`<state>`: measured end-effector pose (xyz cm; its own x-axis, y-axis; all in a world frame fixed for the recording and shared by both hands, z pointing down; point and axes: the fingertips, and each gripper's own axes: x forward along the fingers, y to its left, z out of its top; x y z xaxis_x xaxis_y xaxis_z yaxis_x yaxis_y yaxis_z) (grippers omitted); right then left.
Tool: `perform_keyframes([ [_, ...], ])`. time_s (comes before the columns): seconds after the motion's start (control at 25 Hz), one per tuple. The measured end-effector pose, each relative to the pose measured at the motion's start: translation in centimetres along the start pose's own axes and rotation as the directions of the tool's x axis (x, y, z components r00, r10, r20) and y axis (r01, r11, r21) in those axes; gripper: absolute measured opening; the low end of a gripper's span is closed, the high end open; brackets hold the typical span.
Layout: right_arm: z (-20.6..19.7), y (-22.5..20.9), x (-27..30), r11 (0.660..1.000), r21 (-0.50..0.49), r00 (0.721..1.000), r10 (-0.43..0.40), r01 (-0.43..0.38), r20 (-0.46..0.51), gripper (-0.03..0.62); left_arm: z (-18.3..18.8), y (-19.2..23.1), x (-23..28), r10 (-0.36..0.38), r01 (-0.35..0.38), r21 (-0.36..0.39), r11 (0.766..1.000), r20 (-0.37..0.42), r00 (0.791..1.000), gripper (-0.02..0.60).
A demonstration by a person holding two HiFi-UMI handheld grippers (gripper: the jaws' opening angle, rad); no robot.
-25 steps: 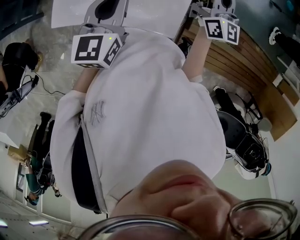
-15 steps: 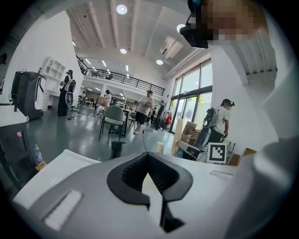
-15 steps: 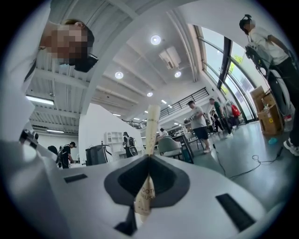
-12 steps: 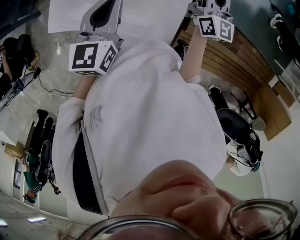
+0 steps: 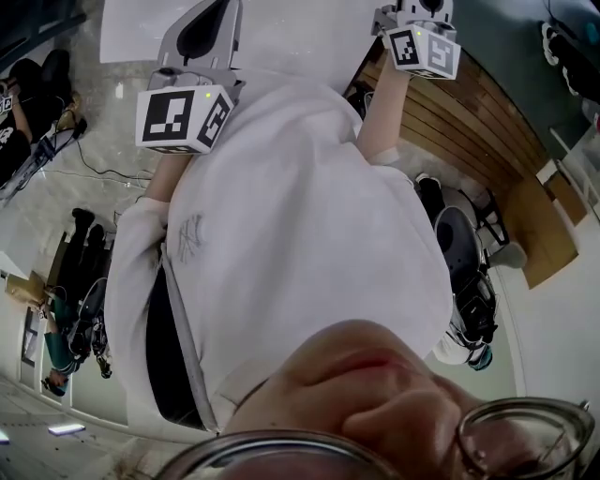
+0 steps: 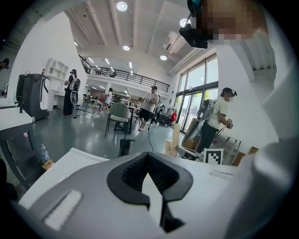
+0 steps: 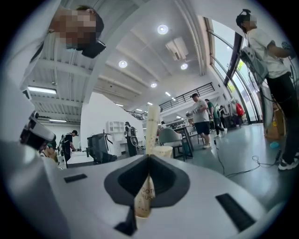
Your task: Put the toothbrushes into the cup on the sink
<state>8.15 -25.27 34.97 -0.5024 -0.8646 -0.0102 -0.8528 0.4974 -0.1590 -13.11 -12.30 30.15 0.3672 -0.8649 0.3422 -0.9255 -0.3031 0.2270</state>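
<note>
My right gripper (image 7: 148, 159) is shut on a cream paper-wrapped toothbrush (image 7: 150, 128). The toothbrush stands up past the jaw tips, and its printed lower end sits between the pads. Just behind it shows the rim of a pale cup (image 7: 163, 151); no sink is in view. In the left gripper view my left gripper (image 6: 147, 158) has its jaw tips together. Nothing sticks out past them, and only a pale sliver shows between the pads. In the head view I see only the two marker cubes, the left cube (image 5: 183, 117) and the right cube (image 5: 421, 49), above a white shirt (image 5: 300, 244).
Both gripper views look out level into a large hall with people standing, a chair (image 6: 119, 114), tables and a dark machine (image 7: 100, 142). In the head view a white surface (image 5: 300, 28) lies at the top and a wooden slatted panel (image 5: 469, 122) on the right.
In the head view the right marker cube has shifted up and left, and the left cube has shifted slightly. The surroundings have slid with the head's motion. Neither grip changed.
</note>
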Motion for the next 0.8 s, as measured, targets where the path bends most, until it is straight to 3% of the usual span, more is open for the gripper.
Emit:
perform_keyframes([
  [0.32,-3.0,-0.2,-0.3,0.999,0.014,0.997,-0.03,0.031,-0.068,0.012,-0.1,0.0,-0.1,-0.011,0.011,0.001,1.0,0.0,1.0,0.005],
  [0.6,-5.1,0.4,-0.6,0.995,-0.095,0.98,-0.045,0.026,-0.194,0.014,0.2,0.1,-0.5,-0.011,0.011,0.008,1.0,0.009,1.0,0.005],
  [0.8,-6.5,0.3,-0.7,0.993,-0.118,0.963,-0.056,0.025,-0.265,0.014,0.1,-0.1,-0.5,-0.015,0.015,0.01,1.0,0.013,1.0,0.005],
])
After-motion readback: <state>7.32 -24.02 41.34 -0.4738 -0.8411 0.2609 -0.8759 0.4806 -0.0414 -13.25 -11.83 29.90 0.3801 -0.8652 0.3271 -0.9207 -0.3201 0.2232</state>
